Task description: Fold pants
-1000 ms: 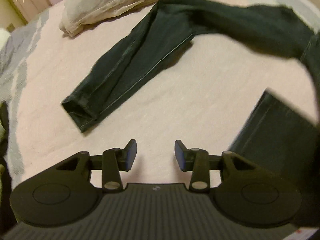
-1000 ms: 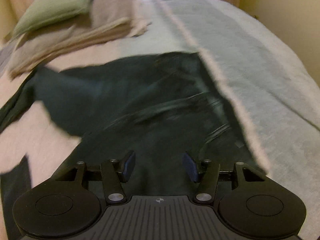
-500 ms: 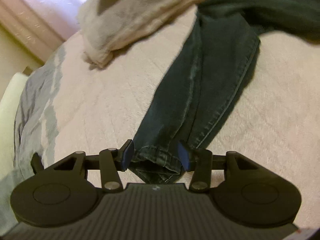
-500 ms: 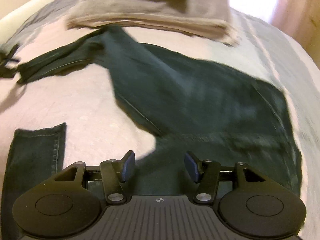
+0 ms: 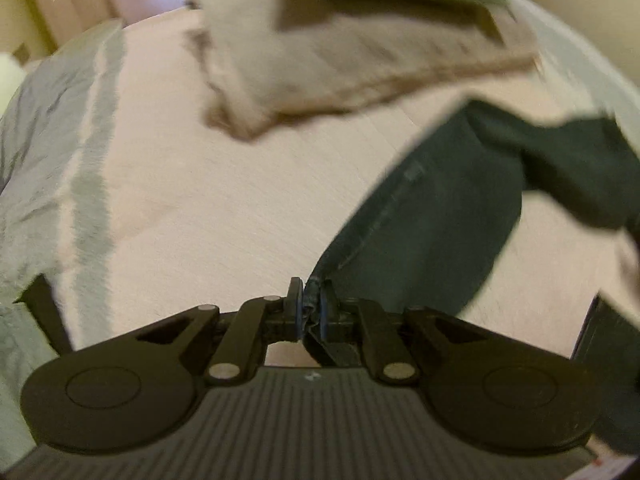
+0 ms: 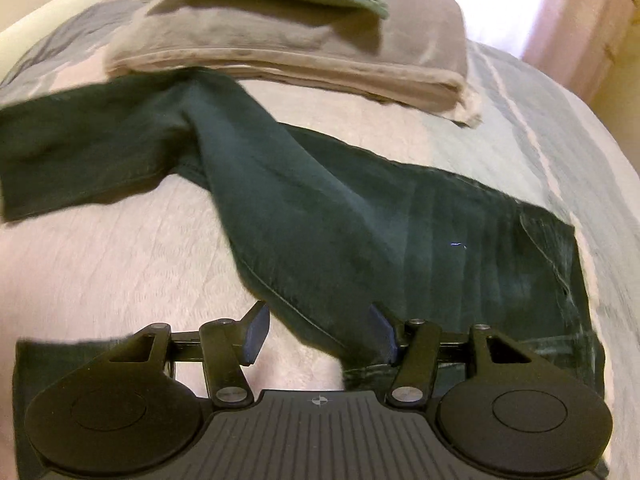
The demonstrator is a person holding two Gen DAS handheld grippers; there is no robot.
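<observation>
Bedspread (image 5: 240, 200); fingers (image 5: 295, 300) pinching pants (image 5: 432, 232)

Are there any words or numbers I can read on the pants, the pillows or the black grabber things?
None: no words or numbers can be read.
The left gripper and right gripper bear only a small round mark, no letters.
A small tag on the pants is too blurred to read.
</observation>
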